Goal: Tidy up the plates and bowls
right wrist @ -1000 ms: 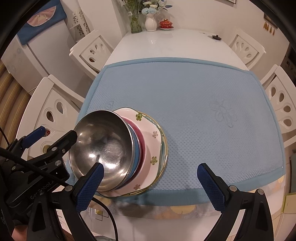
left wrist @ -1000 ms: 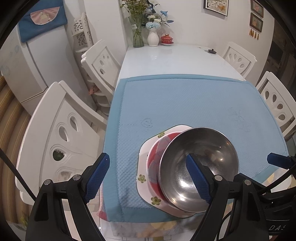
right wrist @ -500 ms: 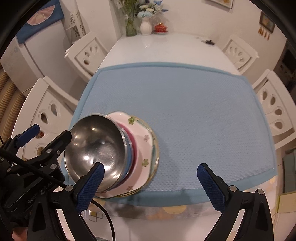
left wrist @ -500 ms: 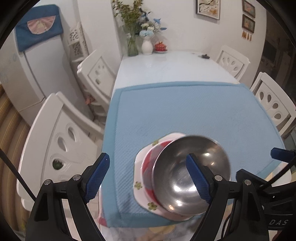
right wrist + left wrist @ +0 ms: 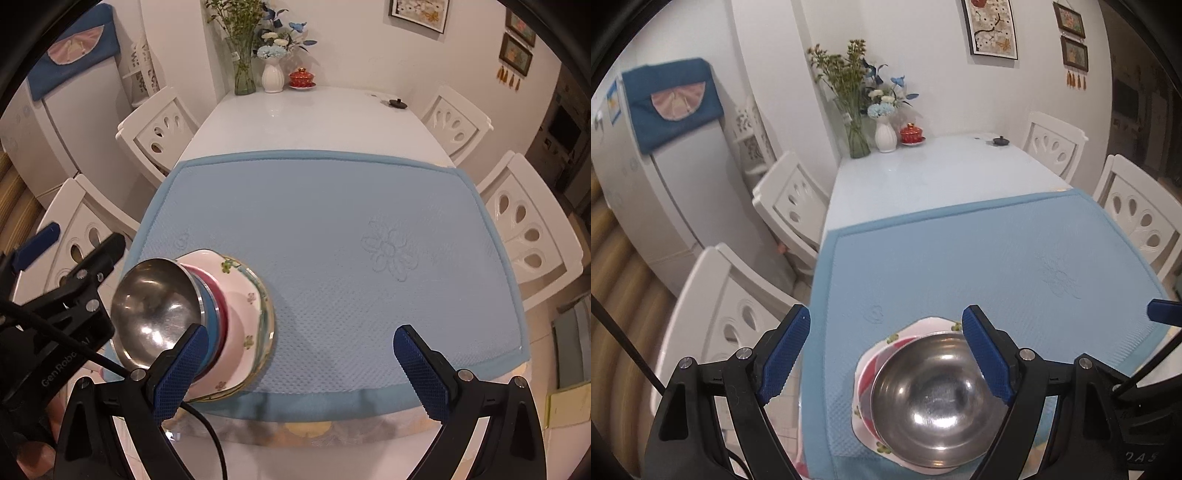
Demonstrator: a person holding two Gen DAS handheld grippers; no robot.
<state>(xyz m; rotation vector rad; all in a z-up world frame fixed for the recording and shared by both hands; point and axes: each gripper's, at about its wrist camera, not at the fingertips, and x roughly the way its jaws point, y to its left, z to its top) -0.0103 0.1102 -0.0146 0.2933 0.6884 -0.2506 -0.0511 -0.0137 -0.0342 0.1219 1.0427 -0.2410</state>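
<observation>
The dishes sit in one pile at the near left corner of the blue mat [image 5: 332, 240]. A shiny metal bowl [image 5: 157, 310] is on top. Under it are a blue bowl [image 5: 210, 314], a red bowl [image 5: 221, 306] and a flowered plate [image 5: 247, 314] at the bottom.

The left gripper [image 5: 886, 354] has its jaws wide apart and holds nothing. The right gripper [image 5: 299, 365] is the same, jaws wide apart, with nothing between them. Both hang above the table, not touching the pile.

The pile looks done, I think, but it could still go wrong. It sits very close to the near edge of the mat. One blue pad of each gripper hangs right over the pile. If a hand dips or swings, a pad could bump the metal bowl. That bowl is smooth and sits high, so it could slide or tip off. A hard knock could push the whole pile off the near edge of the table [image 5: 314, 114]. The plate could then break.
</observation>
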